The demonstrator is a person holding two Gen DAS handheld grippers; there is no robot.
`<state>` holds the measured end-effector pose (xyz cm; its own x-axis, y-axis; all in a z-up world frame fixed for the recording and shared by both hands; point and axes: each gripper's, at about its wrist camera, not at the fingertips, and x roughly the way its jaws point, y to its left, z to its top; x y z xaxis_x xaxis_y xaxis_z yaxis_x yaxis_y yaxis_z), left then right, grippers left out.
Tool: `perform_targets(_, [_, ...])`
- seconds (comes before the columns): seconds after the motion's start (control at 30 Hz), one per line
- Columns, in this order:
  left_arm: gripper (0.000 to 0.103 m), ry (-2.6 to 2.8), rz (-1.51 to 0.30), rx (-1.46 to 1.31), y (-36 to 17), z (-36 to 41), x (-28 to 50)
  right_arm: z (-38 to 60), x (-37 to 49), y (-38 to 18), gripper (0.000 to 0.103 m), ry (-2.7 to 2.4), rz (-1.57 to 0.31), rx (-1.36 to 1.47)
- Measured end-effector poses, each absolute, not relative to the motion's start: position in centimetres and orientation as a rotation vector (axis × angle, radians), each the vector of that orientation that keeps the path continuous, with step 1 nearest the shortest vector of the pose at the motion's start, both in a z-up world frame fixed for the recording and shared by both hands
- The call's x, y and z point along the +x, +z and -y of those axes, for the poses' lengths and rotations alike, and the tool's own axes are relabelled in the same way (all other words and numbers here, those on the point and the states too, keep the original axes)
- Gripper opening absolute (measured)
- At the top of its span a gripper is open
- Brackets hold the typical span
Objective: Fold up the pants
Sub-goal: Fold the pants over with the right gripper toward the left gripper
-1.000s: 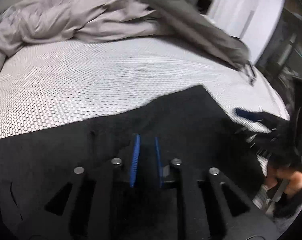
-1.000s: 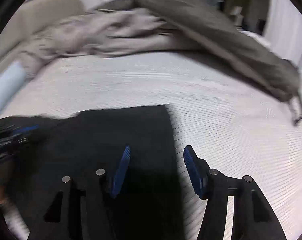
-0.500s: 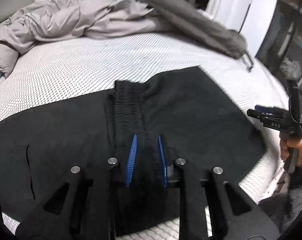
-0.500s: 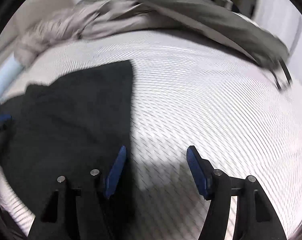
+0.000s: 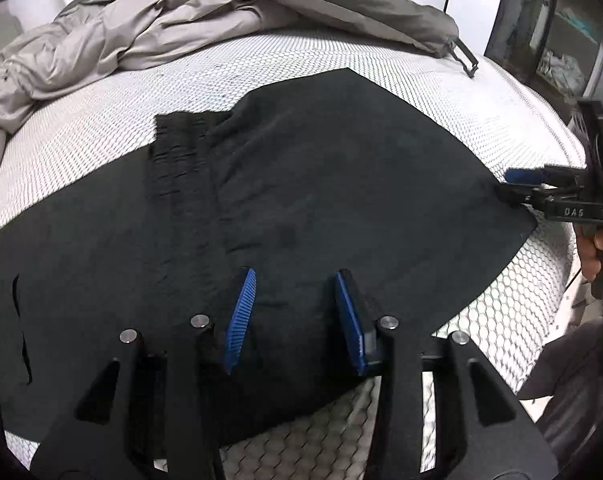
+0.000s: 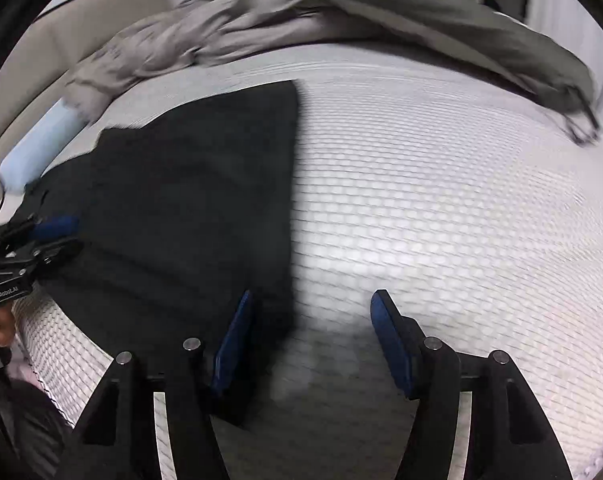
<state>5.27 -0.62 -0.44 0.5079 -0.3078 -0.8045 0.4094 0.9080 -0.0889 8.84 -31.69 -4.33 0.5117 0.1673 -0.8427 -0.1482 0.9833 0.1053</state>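
Observation:
Black pants (image 5: 309, 184) lie folded flat on the white honeycomb mattress (image 5: 101, 136), their ribbed waistband (image 5: 177, 160) showing at the back left. My left gripper (image 5: 295, 320) hovers over the near part of the pants. Its jaws are opening, and the cloth lies under them without being pressed. In the right wrist view my right gripper (image 6: 313, 336) is open at the pants' (image 6: 189, 208) right edge, one pad over cloth and one over bare mattress (image 6: 441, 208). Each gripper shows in the other's view: the right gripper (image 5: 513, 186) at the pants' right corner, the left gripper (image 6: 57, 236) at their left.
A crumpled grey duvet (image 5: 133, 32) and an olive cover (image 5: 341, 4) with a strap buckle (image 5: 465, 60) lie along the back of the bed. A pale blue pillow (image 6: 41, 148) lies at the left. The bed's edge (image 5: 557, 304) drops off at the right, with shelves (image 5: 561, 40) beyond.
The left jaws have widened and drawn back towards the near edge, so more of the flat pants shows. The right gripper has swung out to the pants' right edge.

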Motion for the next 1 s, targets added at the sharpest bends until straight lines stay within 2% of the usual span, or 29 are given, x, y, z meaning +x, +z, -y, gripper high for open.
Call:
perform_targets(0.07, [0.038,-0.373,-0.931,0.113,-0.1,0.0,5.3,33.0,8.4,-3.8,0.06,0.189,-1.0,0.074])
perform_targets(0.17, [0.038,-0.398,-0.875,0.085,1.0,1.4,4.9,32.2,8.0,-2.5,0.052,0.18,-0.908,0.067])
perform_targets(0.3, [0.039,-0.473,-0.867,0.086,0.7,5.1,4.2,26.2,7.8,-1.5,0.051,0.328,-0.821,0.002])
perform_targets(0.5, [0.039,-0.499,-0.877,0.21,-1.7,7.1,3.1,21.6,9.4,-5.6,0.044,0.373,-0.938,-0.198])
perform_targets(0.6, [0.042,-0.495,-0.875,0.207,-1.8,6.4,2.6,25.0,9.4,-5.3,0.045,0.277,-0.943,-0.212])
perform_targets(0.8, [0.043,-0.484,-0.885,0.205,-1.8,6.1,2.3,32.3,10.5,-4.9,0.047,0.32,-0.969,0.223])
perform_targets(1.0, [0.043,-0.497,-0.905,0.16,-1.3,5.5,2.5,34.1,15.2,-8.4,0.046,0.426,-1.006,0.547])
